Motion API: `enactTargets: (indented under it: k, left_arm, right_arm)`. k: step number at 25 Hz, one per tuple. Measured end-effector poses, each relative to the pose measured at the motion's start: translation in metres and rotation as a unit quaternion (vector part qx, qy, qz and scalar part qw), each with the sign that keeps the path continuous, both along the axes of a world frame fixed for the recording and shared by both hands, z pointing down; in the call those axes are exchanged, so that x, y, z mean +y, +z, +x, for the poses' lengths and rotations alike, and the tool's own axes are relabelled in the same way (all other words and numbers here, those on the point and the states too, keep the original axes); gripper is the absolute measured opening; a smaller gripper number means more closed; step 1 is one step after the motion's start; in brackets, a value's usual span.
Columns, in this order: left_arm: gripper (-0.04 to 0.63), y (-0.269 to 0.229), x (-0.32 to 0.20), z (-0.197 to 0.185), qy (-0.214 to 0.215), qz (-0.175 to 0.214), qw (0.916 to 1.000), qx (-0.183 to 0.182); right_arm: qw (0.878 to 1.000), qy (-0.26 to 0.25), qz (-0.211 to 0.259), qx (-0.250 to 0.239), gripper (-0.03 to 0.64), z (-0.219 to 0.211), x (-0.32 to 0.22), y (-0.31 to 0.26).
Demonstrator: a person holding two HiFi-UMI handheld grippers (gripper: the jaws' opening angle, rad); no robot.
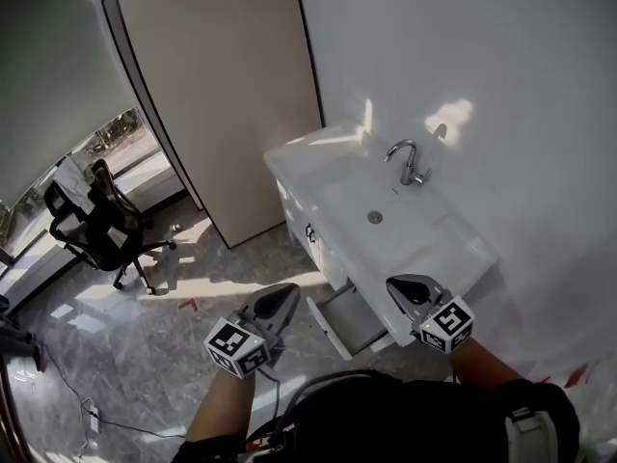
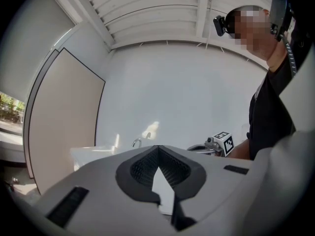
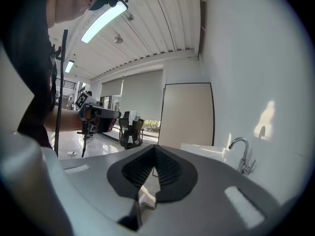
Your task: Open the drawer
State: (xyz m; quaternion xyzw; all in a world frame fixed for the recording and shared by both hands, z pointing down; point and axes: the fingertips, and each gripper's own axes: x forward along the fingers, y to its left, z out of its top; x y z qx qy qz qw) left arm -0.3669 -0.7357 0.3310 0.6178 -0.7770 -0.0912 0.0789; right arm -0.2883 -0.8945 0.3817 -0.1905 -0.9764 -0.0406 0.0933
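A white vanity (image 1: 289, 159) with a basin and a chrome faucet (image 1: 409, 162) stands against the white wall. One low drawer (image 1: 349, 324) in its front is pulled out, and its inside shows pale and bare. My left gripper (image 1: 286, 292) hangs in the air left of the drawer, above the floor, its jaws shut on nothing (image 2: 158, 148). My right gripper (image 1: 405, 285) is over the vanity's near front corner, above the drawer, its jaws also together and empty (image 3: 155, 148). Neither gripper touches the drawer. Each gripper view looks level across the sink top.
A tall beige panel (image 1: 231, 95) leans by the wall, left of the vanity. A black office chair (image 1: 101, 225) stands on the marble floor at far left near the window. A cable (image 1: 67, 394) trails over the floor at lower left.
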Motion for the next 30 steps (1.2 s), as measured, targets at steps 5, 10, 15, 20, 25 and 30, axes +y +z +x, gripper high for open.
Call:
enactTargets:
  k: [5, 10, 15, 20, 25, 30]
  left_arm:
    - [0.0, -0.038, 0.016, -0.001, -0.028, 0.022, 0.9991, -0.023]
    - [0.0, -0.045, 0.017, 0.014, -0.047, 0.017, 0.9981, -0.035]
    - [0.0, -0.05, 0.024, 0.019, -0.07, 0.024, 0.9965, -0.039]
    - [0.0, -0.057, 0.035, 0.022, -0.087, 0.025, 0.9948, -0.046]
    - [0.0, -0.052, 0.04, 0.033, -0.09, 0.028, 0.9948, -0.038]
    - [0.0, -0.05, 0.037, 0.036, -0.089, 0.034, 0.995, -0.029]
  right_arm:
    - [1.0, -0.007, 0.012, -0.012, -0.005, -0.005, -0.003, -0.028]
    - [1.0, -0.018, 0.001, -0.021, -0.005, -0.012, -0.01, -0.056]
    - [0.999, -0.016, -0.029, -0.013, -0.005, -0.016, -0.015, -0.072]
    - [0.999, -0.014, -0.04, -0.013, -0.005, -0.018, -0.016, -0.086]
    - [0.998, -0.005, -0.058, -0.012, -0.005, -0.01, -0.021, -0.087]
    - [0.998, -0.004, -0.065, -0.017, -0.005, -0.008, -0.026, -0.086]
